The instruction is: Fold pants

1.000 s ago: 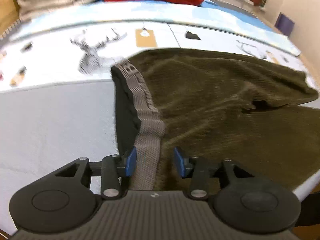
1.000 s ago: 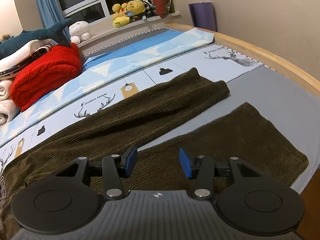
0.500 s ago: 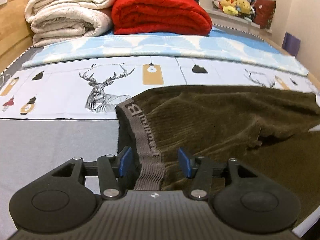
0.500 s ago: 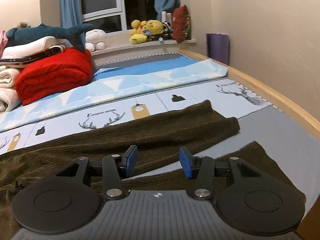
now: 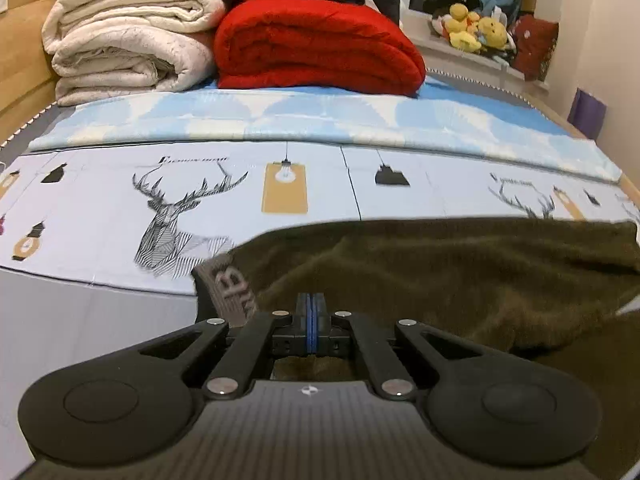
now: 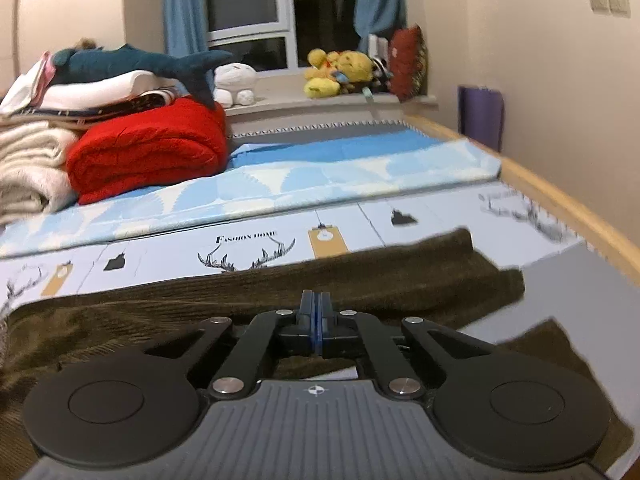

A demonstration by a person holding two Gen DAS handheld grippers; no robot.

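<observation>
Jaws pressed together on my left gripper (image 5: pixel 311 312) beside the waistband (image 5: pixel 232 286), right gripper (image 6: pixel 316 312) likewise, whether either pinches the brown corduroy pants (image 6: pixel 380 276) I cannot tell

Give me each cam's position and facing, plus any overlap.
Left wrist: on the left gripper, low over the pants by the grey waistband, facing the bed's head; jaws together.
Right wrist: on the right gripper, low over the pants' legs, facing the window; jaws together.
Shared: pants, red blanket, deer-print sheet, yellow plush toys.
</observation>
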